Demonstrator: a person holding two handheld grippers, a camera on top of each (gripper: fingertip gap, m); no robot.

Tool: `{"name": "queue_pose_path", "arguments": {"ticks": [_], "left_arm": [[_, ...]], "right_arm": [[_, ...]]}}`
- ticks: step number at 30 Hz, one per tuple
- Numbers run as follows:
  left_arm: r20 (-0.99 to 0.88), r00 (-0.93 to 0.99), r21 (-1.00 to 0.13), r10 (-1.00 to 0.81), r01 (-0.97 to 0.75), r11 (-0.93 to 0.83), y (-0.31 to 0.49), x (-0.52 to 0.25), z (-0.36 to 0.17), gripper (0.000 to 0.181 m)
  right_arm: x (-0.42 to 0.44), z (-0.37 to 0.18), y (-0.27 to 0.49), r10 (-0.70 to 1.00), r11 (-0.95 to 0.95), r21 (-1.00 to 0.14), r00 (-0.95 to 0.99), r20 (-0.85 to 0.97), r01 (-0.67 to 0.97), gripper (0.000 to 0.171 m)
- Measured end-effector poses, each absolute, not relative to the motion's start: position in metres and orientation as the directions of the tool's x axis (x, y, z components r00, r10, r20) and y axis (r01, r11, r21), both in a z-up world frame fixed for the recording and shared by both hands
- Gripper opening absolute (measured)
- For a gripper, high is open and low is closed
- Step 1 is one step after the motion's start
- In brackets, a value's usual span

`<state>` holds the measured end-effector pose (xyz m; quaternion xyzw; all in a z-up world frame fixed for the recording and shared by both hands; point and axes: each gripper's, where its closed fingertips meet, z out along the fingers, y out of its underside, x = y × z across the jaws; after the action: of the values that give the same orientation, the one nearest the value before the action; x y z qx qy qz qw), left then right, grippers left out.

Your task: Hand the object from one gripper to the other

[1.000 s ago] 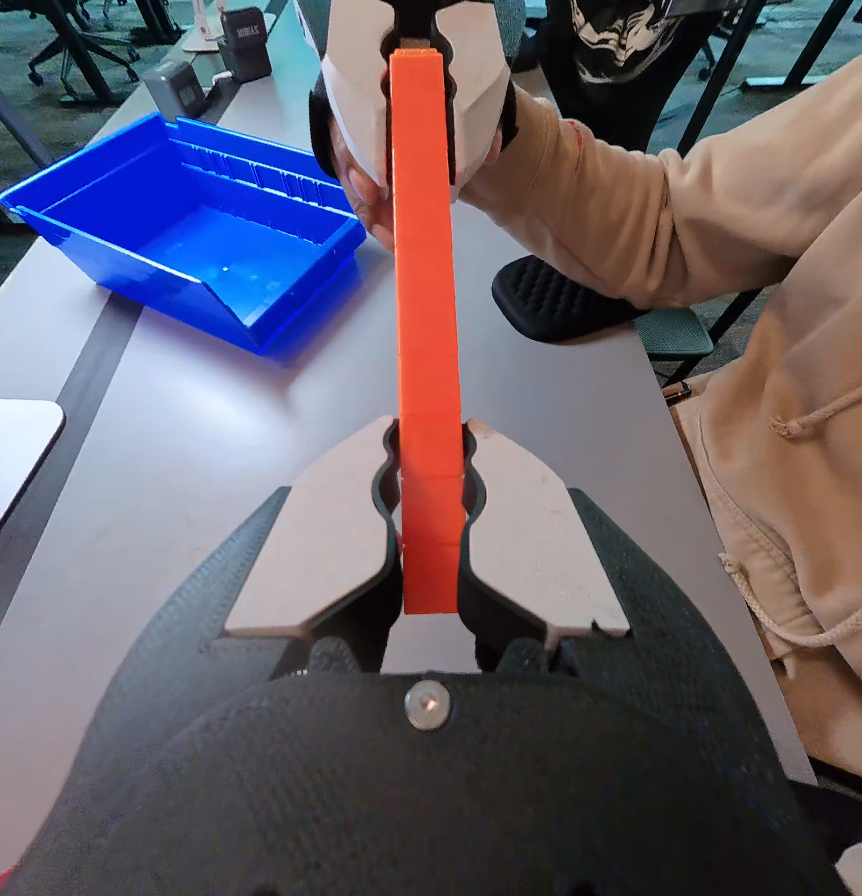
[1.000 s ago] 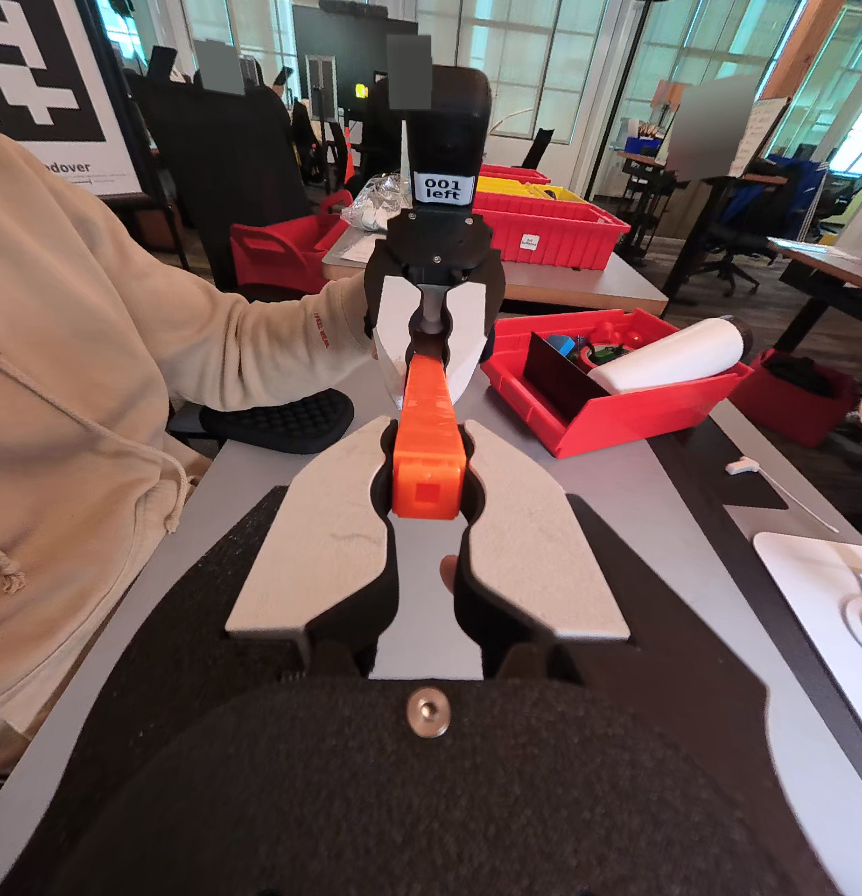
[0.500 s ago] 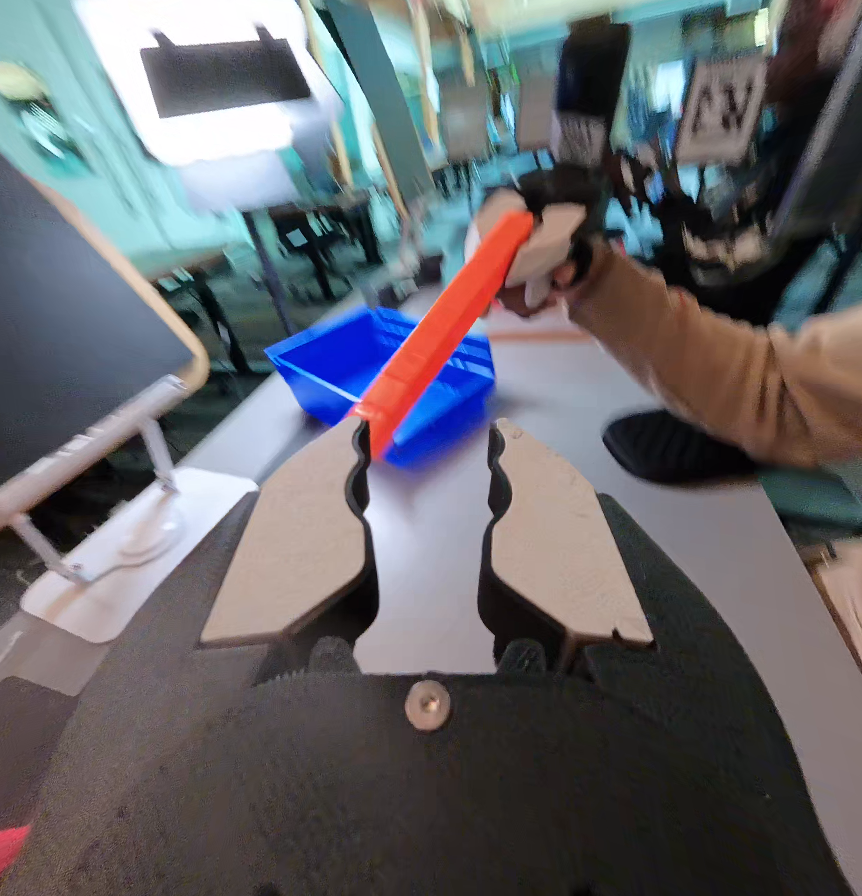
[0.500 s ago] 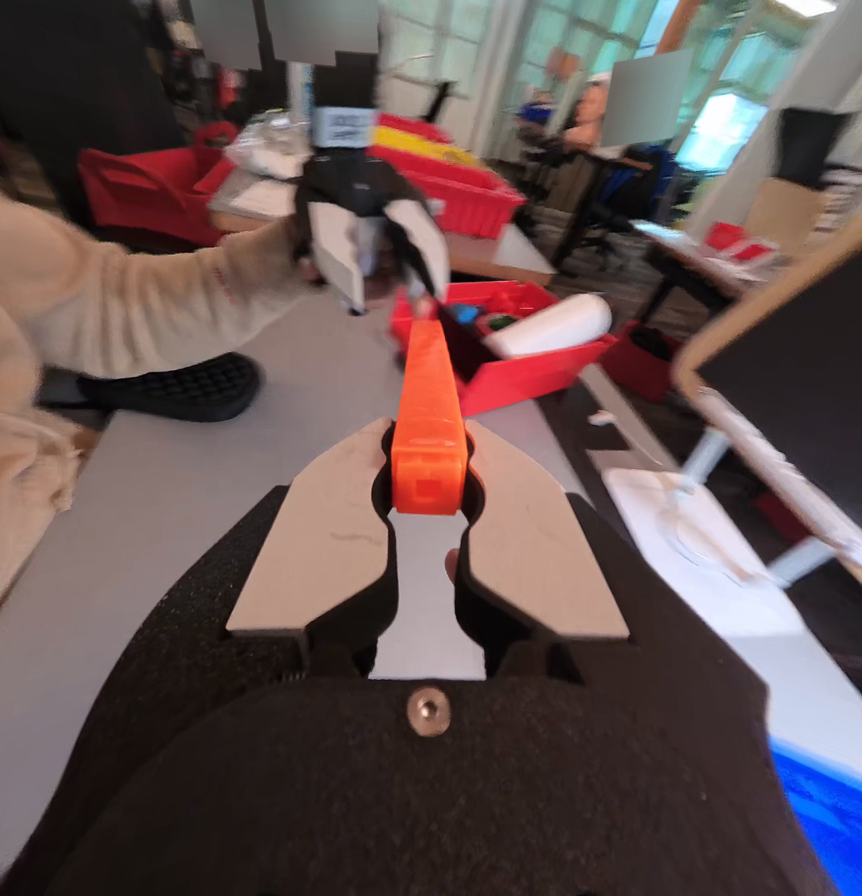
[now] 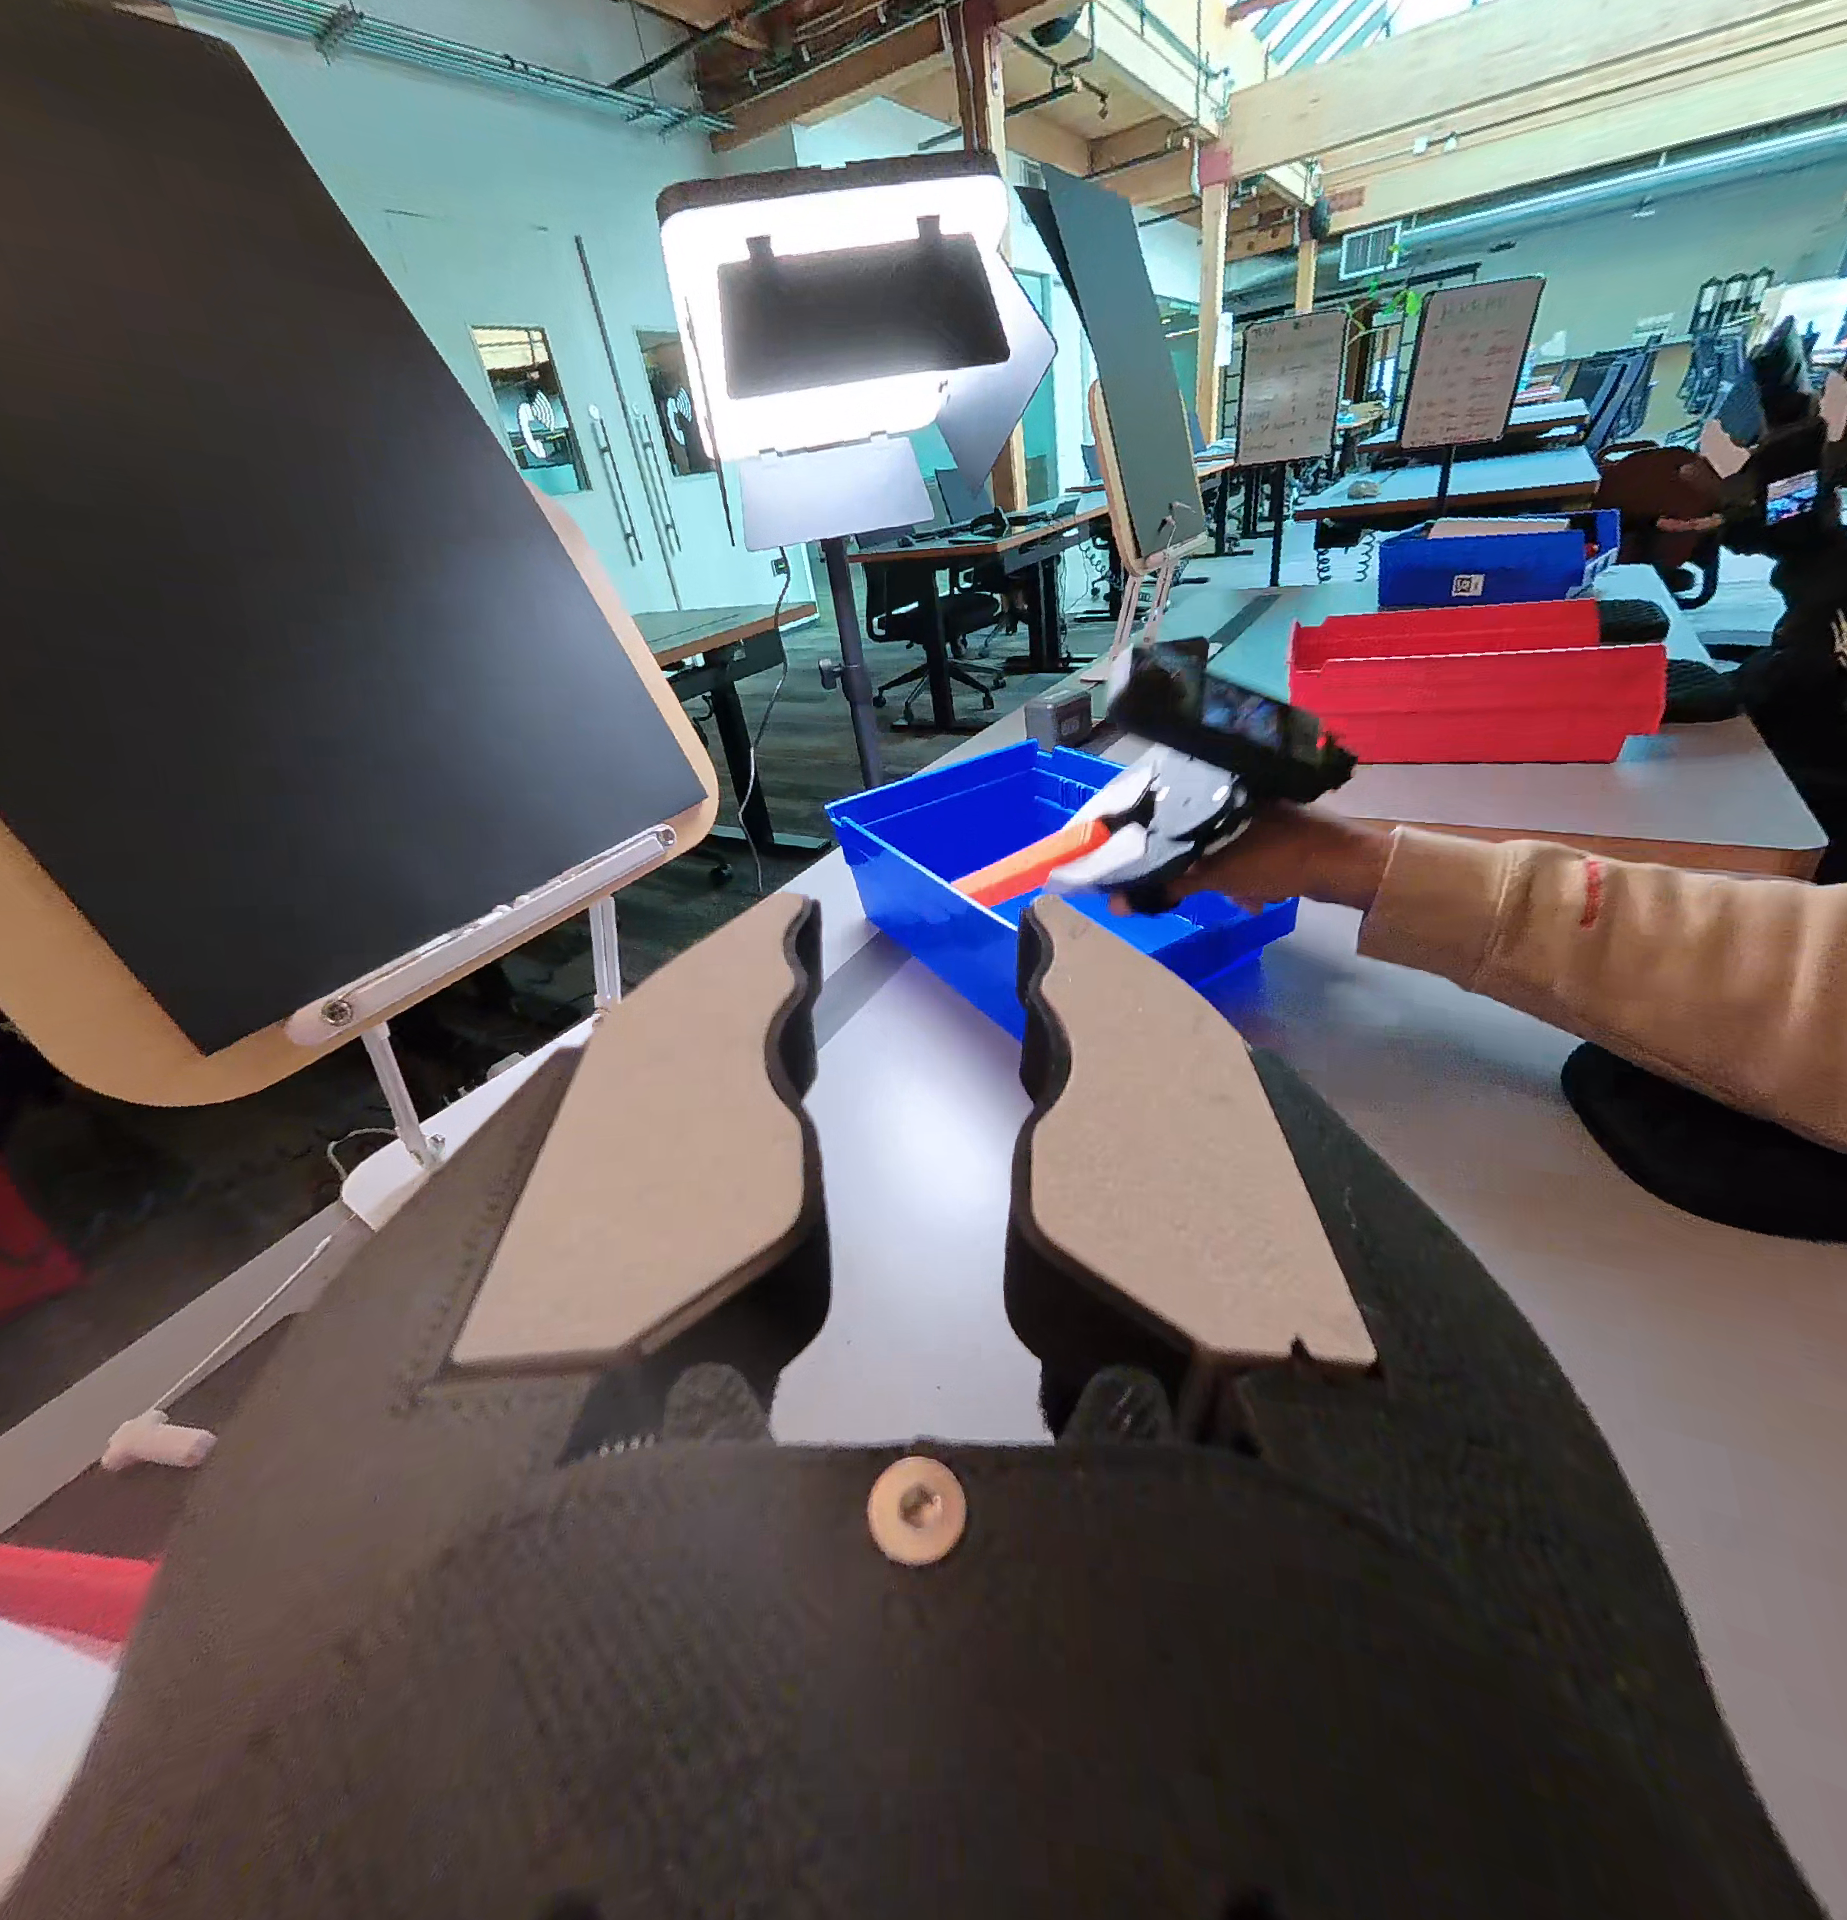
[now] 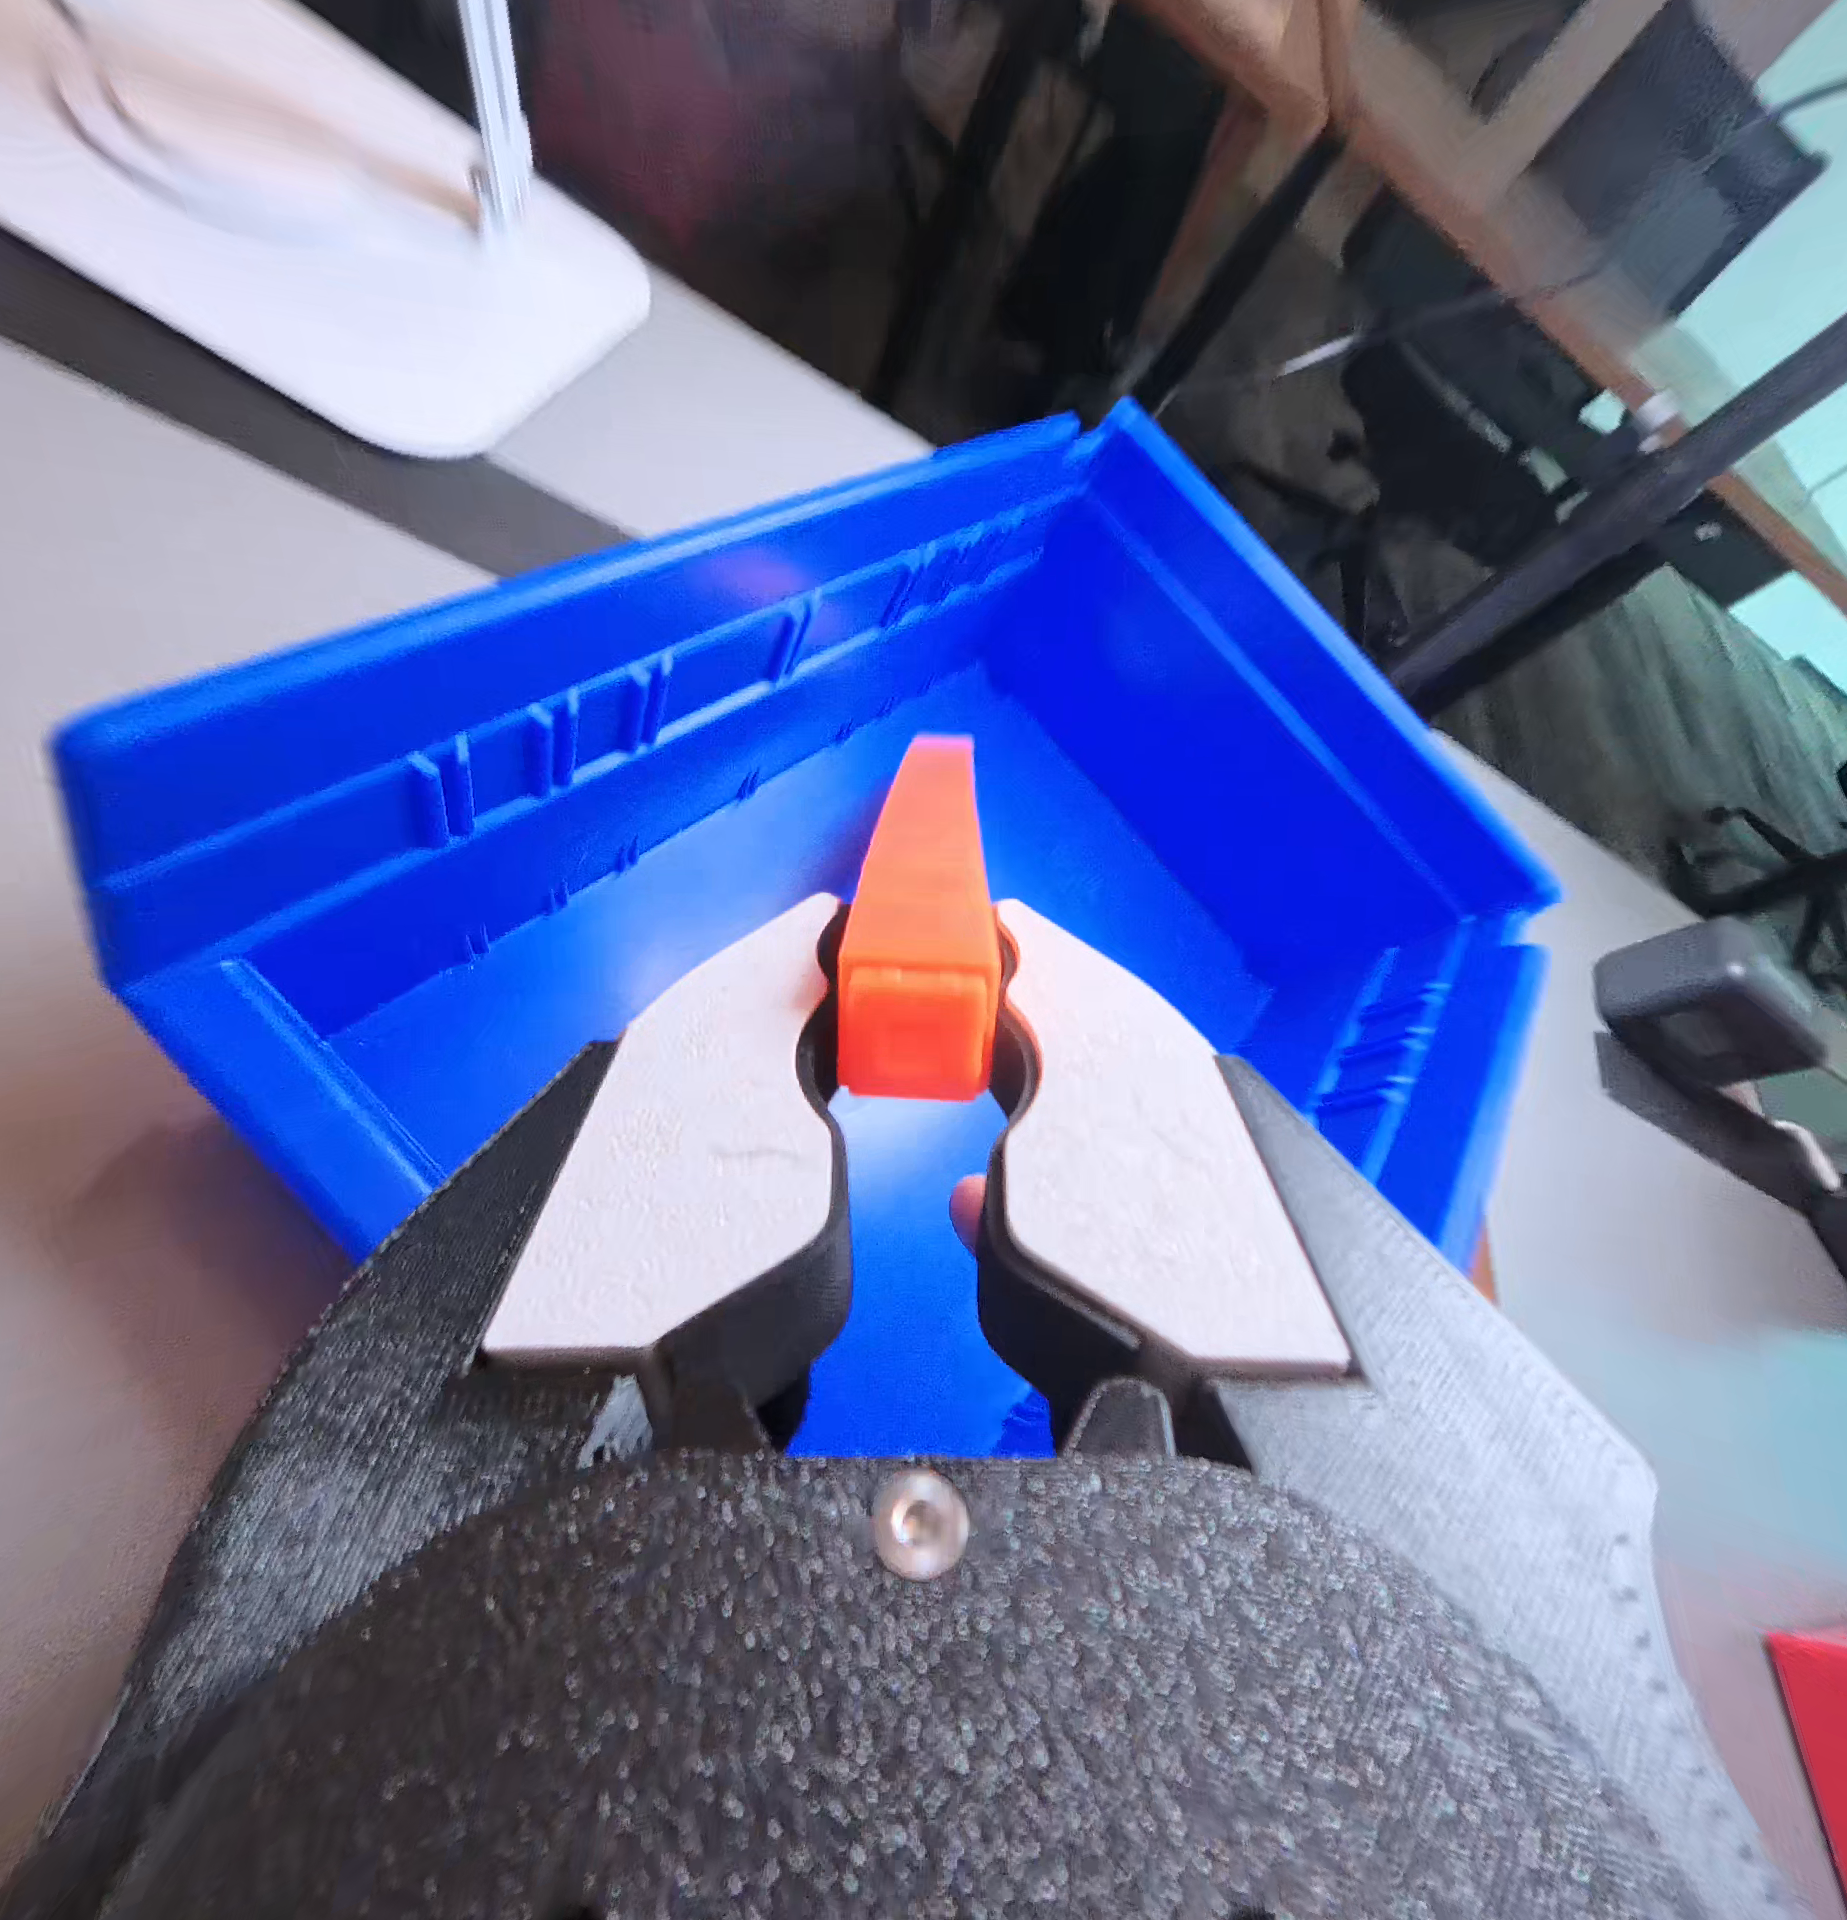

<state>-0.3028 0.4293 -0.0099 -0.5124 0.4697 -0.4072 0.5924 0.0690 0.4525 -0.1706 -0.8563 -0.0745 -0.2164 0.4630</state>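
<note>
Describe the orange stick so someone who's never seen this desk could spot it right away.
Start at the grey table and find the blue bin near its edge. Over the open bin, the right gripper is shut on one end of the orange stick, which points down into the bin. It is the only orange thing there: long, thin and square-ended.

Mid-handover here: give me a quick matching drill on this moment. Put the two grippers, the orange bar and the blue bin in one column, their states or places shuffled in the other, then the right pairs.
Column one:
1. left gripper
2. right gripper
3. orange bar
4. blue bin

Column two:
A. lies on the grey table, open top
B. fingers apart, nothing between them
C. held over the bin, pointing down into it
D. fingers shut on the bar's end

Pairs: 1-B, 2-D, 3-C, 4-A
</note>
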Motion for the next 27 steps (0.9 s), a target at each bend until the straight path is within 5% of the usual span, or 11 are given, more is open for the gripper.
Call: {"name": "queue_pose_path", "arguments": {"ticks": [3,10,16,21,23,27], "left_arm": [[-0.125,0.228,-0.992,-0.965,-0.003,0.128,0.433,-0.303,-0.014,0.036],[-0.079,0.234,-0.997,-0.969,-0.002,0.081,0.443,-0.306,-0.020,0.036],[-0.097,0.343,-0.995,-0.934,-0.034,0.091,0.466,-0.329,-0.017,0.035],[-0.044,0.575,-0.998,-0.817,-0.059,0.012,0.520,-0.394,-0.017,0.028],[-0.034,0.659,-0.996,-0.751,-0.084,-0.029,0.542,-0.423,-0.026,0.028],[-0.044,0.774,-0.974,-0.631,-0.173,-0.144,0.580,-0.465,-0.064,0.030]], "right_arm": [[0.050,-0.215,0.465,0.065,-0.664,-0.660,0.906,0.419,0.353,0.037],[-0.003,-0.185,0.455,0.299,-0.588,-0.792,0.954,-0.024,0.164,0.062],[-0.016,-0.090,0.439,0.415,-0.233,-0.972,0.901,-0.128,-0.030,0.043],[-0.043,-0.017,0.419,0.456,0.140,-0.980,0.888,-0.061,-0.139,0.026],[-0.061,-0.009,0.416,0.453,0.224,-0.966,0.891,-0.017,-0.132,0.000],[-0.116,-0.032,0.425,0.504,0.180,-0.983,0.861,0.072,-0.024,0.000]]}}
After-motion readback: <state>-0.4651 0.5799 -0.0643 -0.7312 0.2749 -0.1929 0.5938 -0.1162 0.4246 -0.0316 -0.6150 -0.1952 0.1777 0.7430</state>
